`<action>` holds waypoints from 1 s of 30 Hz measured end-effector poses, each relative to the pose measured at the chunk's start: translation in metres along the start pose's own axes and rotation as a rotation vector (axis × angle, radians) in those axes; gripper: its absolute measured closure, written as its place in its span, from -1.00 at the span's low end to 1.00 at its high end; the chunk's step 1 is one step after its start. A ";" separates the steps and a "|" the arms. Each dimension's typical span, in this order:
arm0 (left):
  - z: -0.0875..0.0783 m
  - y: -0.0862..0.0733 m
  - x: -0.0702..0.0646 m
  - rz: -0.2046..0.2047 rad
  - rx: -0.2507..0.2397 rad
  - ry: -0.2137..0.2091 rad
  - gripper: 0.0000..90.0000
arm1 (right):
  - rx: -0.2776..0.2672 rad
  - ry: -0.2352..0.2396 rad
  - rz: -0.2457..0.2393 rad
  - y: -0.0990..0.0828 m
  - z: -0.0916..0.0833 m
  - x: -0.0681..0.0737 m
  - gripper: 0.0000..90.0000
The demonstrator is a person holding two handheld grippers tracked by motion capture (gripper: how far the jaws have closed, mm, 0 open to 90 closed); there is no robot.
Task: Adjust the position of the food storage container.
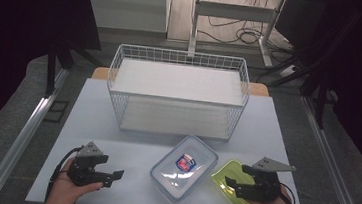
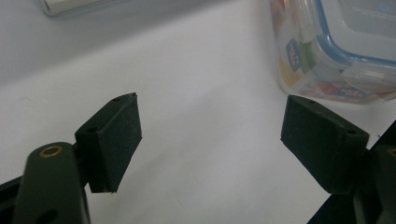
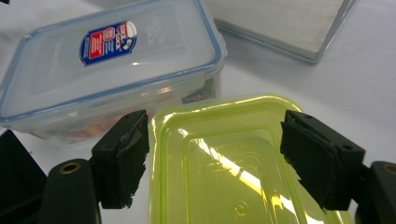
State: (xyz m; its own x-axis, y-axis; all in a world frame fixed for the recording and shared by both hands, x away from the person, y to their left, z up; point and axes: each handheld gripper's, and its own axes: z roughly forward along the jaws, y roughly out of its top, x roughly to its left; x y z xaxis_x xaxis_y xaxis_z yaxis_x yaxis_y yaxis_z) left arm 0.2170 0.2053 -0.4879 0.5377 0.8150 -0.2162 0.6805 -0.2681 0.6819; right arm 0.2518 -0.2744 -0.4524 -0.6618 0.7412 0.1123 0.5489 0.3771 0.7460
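1. Nothing moved yet, it seems: green box (image 1: 233,185) and clear box (image 1: 183,167) both sit at the table's (image 1: 276,136) near edge.
2. Right gripper (image 1: 231,185) over the green box, jaws wide, no grip.
3. Left gripper (image 1: 114,176) wide, empty, beside the clear box.
4. Wire rack (image 1: 177,89) stands behind, well apart; the way to it looks unobstructed.
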 end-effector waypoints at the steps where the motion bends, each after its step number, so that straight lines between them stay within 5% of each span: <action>1: 0.000 0.003 -0.001 0.005 0.000 0.002 -0.56 | 0.000 0.000 0.000 0.000 0.000 0.000 -0.42; 7: 0.002 0.019 -0.002 0.019 -0.027 0.013 -0.58 | -0.010 0.045 -0.017 0.001 -0.003 -0.002 -0.15; 13: -0.001 0.008 -0.010 0.053 -0.019 0.020 -0.59 | -0.006 0.047 -0.021 0.001 -0.002 -0.001 0.03; 19: -0.006 0.002 -0.013 0.080 -0.014 0.042 -0.59 | 0.020 0.077 -0.035 0.001 -0.002 0.005 0.51; 21: -0.007 0.000 -0.014 0.092 -0.007 0.044 -0.59 | 0.042 0.100 -0.066 0.003 0.001 0.011 0.84; 24: -0.006 0.000 -0.015 0.094 -0.006 0.037 -0.59 | 0.062 0.122 -0.103 0.005 0.004 0.017 0.99; 30: -0.003 -0.001 -0.012 0.093 -0.005 0.037 -0.60 | 0.146 0.182 -0.242 0.012 0.024 0.052 0.99</action>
State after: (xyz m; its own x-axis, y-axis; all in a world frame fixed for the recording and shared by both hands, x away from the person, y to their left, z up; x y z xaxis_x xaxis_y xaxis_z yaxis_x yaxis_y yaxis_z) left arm 0.2081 0.1973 -0.4841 0.5801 0.8048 -0.1258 0.6257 -0.3414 0.7014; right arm 0.2363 -0.2178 -0.4537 -0.8551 0.5140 0.0682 0.4232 0.6159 0.6645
